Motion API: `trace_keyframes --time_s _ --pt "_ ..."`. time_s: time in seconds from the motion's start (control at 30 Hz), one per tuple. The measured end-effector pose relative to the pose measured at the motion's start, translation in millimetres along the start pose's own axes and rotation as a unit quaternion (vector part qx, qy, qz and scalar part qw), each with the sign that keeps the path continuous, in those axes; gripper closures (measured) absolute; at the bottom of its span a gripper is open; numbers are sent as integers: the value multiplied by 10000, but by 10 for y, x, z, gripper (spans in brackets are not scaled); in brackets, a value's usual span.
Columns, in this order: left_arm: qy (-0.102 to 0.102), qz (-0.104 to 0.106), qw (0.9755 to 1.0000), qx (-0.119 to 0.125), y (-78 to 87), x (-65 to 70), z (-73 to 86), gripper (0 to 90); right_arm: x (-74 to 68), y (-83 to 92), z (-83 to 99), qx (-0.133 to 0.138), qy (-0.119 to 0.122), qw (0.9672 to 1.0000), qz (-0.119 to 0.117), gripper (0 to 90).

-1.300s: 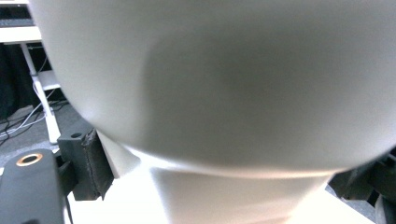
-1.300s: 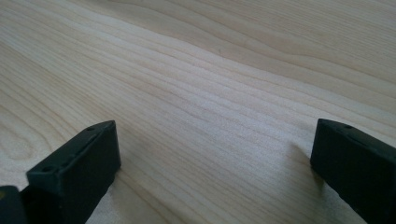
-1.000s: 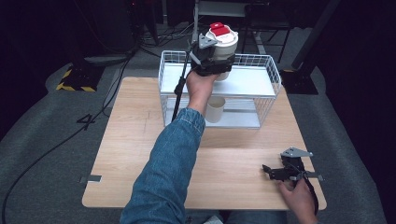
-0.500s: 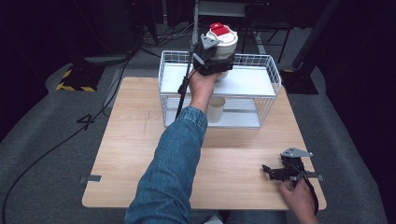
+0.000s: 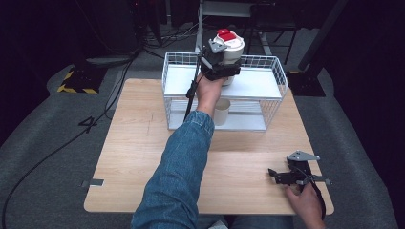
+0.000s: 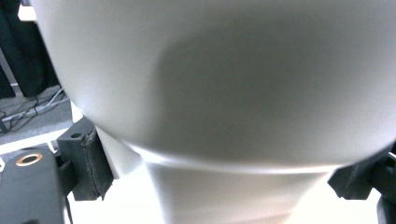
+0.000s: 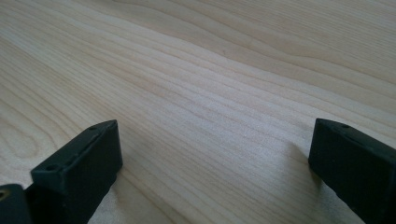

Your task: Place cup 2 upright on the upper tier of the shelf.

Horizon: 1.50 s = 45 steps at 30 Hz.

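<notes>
left claw [image 5: 220, 61] clamped on white container [image 5: 231, 47] with red lid, over wire rack's [image 5: 272, 78] top shelf. lower it level, seat fully, then release. right claw [image 5: 286, 175] open, resting on desk [image 5: 133, 143].

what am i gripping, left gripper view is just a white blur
observer: A white container with a red lid. The left hand-held gripper is shut on it at the top shelf of a white wire rack.
operator: anything under that shelf
observer: Yes, a paper cup stands upright on the rack's lower shelf, just below your hand.
</notes>
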<state>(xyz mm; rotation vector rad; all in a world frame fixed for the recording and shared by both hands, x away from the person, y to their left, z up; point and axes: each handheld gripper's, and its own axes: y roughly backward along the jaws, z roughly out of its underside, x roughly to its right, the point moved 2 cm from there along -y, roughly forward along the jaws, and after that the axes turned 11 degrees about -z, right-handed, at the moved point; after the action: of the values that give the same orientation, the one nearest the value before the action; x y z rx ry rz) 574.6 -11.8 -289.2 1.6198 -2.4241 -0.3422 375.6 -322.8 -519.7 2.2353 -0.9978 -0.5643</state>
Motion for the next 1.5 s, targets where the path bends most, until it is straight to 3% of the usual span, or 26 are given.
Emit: trace_keyframes --time_s 0.2,1.03,1.23,1.37,1.5 --pt "99 23 9999 33 -9 -52 40 135 -1 0 0 -2 1 10000 -6 29" --pt "-119 109 9999 9 2 -63 74 124 0 0 0 -1 4 10000 -4 29" --pt "-93 -17 10000 -31 10 -57 63 71 1 -1 0 0 6 10000 -6 29" --pt "80 57 9999 102 69 -79 34 15 1 -1 0 1 0 10000 -5 29" --pt "2 54 10000 27 147 -94 12 0 1 -1 0 -1 0 10000 -8 29"
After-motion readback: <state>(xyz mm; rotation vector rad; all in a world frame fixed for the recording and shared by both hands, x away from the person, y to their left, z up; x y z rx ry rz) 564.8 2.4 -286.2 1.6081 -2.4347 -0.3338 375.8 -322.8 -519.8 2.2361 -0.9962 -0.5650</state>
